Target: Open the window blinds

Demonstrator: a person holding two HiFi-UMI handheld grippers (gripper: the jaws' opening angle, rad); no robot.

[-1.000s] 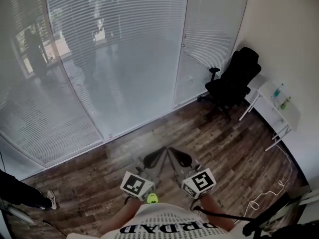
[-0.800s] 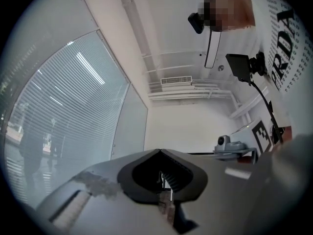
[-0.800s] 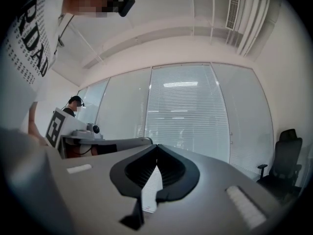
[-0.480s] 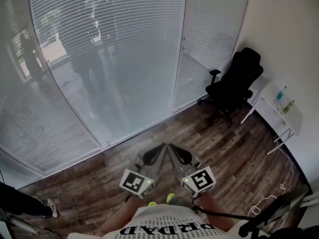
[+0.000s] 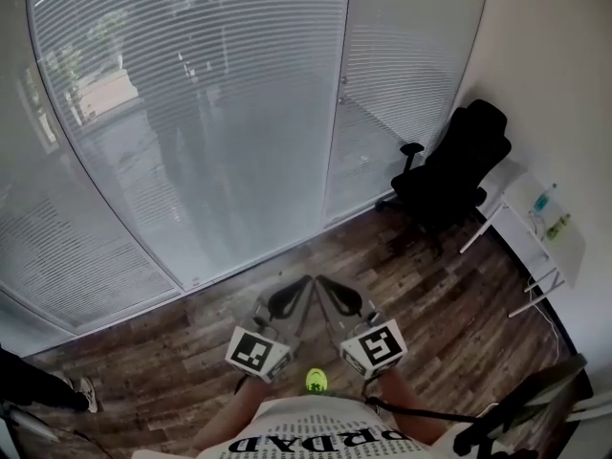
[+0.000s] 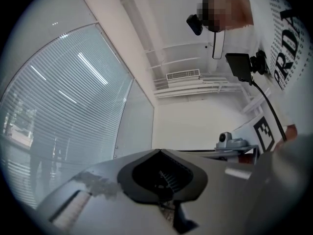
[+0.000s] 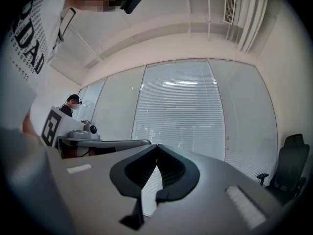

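At the far left, low in the head view, someone's shoe (image 5: pixel 84 391) stands on the wooden floor (image 5: pixel 430 295).

The window blinds (image 5: pixel 191 113) are across the far side of the room. They run from the left edge to past the middle. They hang all the way down over the glass and reach the floor. The slats lie flat and close, so you can only see dim shapes through them.

Your left gripper (image 5: pixel 306 282) is near you, low in the middle, and it points toward the blinds. Its jaws are pressed together at the tips. Nothing is between them.

Your right gripper (image 5: pixel 320 282) is just beside it, to the right. It points the same way. Its jaws are pressed together too, and it holds nothing. The tips of the two grippers are very near each other. Both are well apart from the blinds, with bare floor between.

Your yellow-green shoe (image 5: pixel 316 381) shows just below the two grippers.

To the right, a black office chair (image 5: pixel 454 170) stands by the far right end of the glass. Further right, a small white table (image 5: pixel 521 220) stands against the wall. Two bottles (image 5: pixel 545 199) stand on it, one blue-capped and one green.
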